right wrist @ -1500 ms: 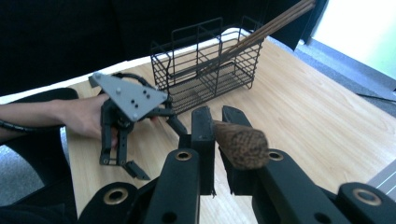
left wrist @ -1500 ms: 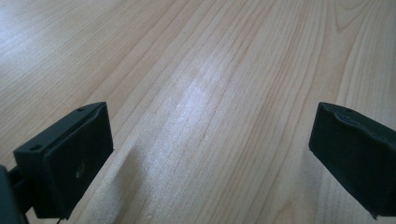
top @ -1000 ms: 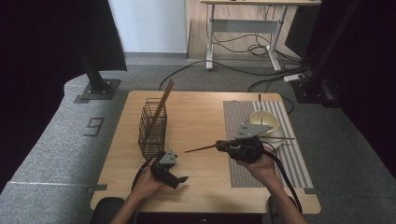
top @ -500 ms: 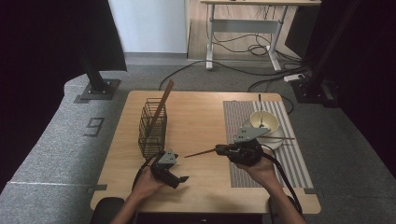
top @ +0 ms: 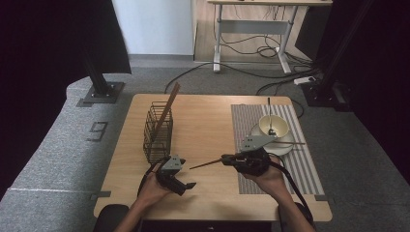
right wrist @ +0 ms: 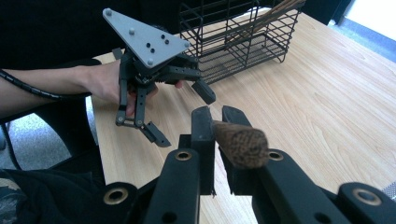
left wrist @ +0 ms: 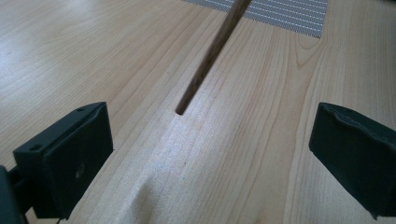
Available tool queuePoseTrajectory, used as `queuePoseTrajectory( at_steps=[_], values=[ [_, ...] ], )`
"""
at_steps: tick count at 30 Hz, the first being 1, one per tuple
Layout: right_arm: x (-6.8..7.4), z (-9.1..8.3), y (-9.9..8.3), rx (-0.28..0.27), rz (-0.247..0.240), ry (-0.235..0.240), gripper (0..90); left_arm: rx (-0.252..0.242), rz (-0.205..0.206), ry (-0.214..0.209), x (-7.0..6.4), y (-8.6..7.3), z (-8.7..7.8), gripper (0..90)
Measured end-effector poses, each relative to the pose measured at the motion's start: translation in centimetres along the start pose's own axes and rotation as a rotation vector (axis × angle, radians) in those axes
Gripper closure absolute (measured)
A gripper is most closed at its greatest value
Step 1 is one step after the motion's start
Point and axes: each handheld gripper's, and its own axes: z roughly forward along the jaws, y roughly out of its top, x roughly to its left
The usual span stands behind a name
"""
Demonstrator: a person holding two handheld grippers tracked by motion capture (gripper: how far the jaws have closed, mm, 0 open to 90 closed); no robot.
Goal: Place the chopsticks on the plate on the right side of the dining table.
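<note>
Right gripper (top: 227, 158) clamped on wooden chopstick (top: 208, 164)

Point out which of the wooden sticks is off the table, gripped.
The stick clamped in the right gripper, pointing at the left gripper. Another stick leans in the wire basket; another lies across the bowl plate.

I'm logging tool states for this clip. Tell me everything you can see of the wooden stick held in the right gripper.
The wooden stick is thin, round and brown, tapering toward its free tip. The right gripper is shut on its thicker end, whose blunt, speckled butt end juts back past the jaws. It lies roughly level above the table, clear of the surface, pointing toward the open left gripper; its tip hangs between those jaws, touching neither.
</note>
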Motion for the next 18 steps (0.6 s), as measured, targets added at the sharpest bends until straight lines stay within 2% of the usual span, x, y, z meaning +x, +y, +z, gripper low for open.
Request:
queuePoseTrajectory(
  at_steps=[7, 13, 18],
  values=[
    [0.2, 0.2, -0.4, 0.002, 0.007, 0.018, 82.5, -0.034, 0.009, 0.004, -0.2, 0.3, -0.5, 6.5],
    [0.3, 0.9, -0.4, 0.007, 0.010, 0.042, 82.5, -0.047, 0.023, -0.022, -0.4, 0.5, -0.5, 20.1],
    [0.5, 1.4, -0.4, 0.016, 0.007, 0.056, 82.5, -0.049, 0.025, -0.051, -0.6, 0.7, -0.4, 36.1]
  ],
)
